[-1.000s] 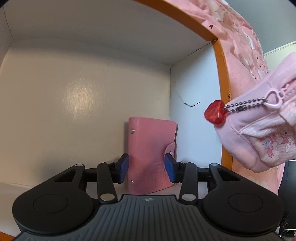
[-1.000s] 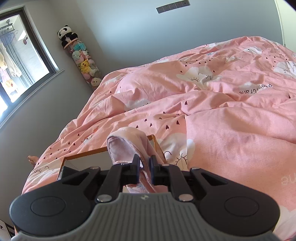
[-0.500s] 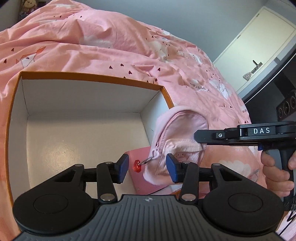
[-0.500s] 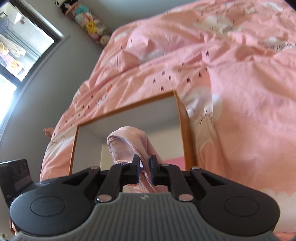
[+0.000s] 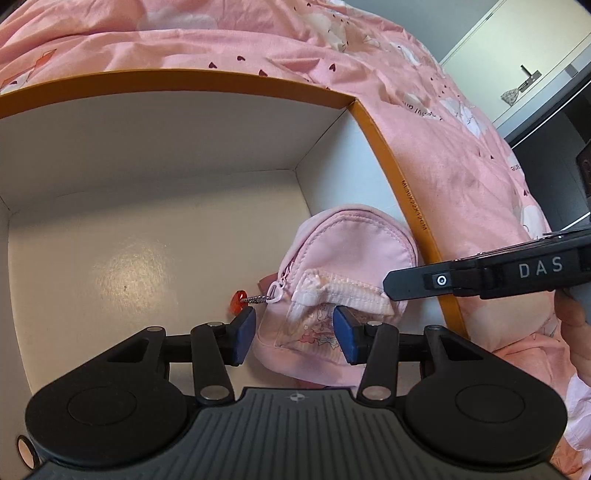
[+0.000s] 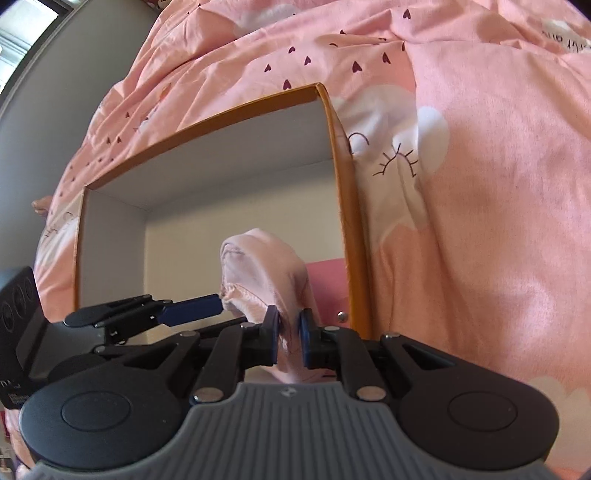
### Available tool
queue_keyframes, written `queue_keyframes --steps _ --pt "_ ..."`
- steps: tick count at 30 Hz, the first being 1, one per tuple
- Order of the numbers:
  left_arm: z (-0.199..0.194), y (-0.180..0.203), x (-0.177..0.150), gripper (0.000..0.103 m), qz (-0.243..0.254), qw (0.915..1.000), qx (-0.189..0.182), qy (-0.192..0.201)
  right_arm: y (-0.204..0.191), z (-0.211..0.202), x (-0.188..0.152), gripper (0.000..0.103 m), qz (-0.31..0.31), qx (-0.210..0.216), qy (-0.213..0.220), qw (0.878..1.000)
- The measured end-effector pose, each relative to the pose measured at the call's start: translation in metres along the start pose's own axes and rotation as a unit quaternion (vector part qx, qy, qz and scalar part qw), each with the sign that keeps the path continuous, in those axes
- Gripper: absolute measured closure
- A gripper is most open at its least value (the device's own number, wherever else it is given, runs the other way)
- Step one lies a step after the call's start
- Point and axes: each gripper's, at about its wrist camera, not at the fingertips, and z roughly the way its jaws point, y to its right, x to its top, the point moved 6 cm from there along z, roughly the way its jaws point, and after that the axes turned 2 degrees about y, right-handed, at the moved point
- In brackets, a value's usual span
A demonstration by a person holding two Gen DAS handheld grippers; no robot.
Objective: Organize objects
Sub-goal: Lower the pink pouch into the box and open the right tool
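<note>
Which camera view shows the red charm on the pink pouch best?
The left wrist view: the red charm hangs clearly on its bead chain from the pink pouch zipper. The right wrist view shows only the pouch's fabric, no charm.

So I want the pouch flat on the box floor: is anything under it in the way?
Yes: a pink wallet lies in the box right beneath the pouch, which the right gripper holds.

"DAS" is showing in pale caps on the side of the right gripper, seen from the left wrist cam. Small dark print is running along the orange rim of the box, too small to read. Script lettering is showing on the pink duvet, upside down & cut off, not legible.
</note>
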Motion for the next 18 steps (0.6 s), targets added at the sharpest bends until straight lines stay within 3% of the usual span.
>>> queue_keyframes --steps 4,5,7,10,11,13,18 --pt "0.015 -0.001 0.004 0.05 0.011 0.9996 0.018 -0.02 -0.005 -0.002 -0.001 0.086 -0.038 -0.032 0.025 0.998" --pt "0.018 -0.002 0.004 0.056 0.004 0.9994 0.014 -0.03 -0.006 -0.004 -0.001 0.081 -0.045 -0.035 0.032 0.998" --pt "0.022 -0.006 0.004 0.059 -0.019 0.9988 0.002 -0.044 -0.009 -0.011 -0.001 0.077 -0.057 -0.038 0.053 0.996" --pt "0.022 -0.014 0.004 0.068 -0.057 0.9967 -0.005 -0.058 -0.01 -0.031 -0.002 0.076 -0.077 -0.049 0.105 0.99" --pt "0.021 -0.017 0.004 0.075 -0.08 0.9948 -0.01 -0.062 -0.009 -0.037 -0.002 0.074 -0.081 -0.055 0.123 0.988" --pt "0.017 -0.023 0.003 0.08 -0.133 0.9883 -0.024 -0.07 -0.005 -0.048 -0.004 0.074 -0.082 -0.067 0.152 0.983" --pt "0.011 -0.021 -0.007 0.081 -0.208 0.974 -0.05 -0.075 0.007 -0.062 -0.011 0.074 -0.059 -0.072 0.187 0.978"
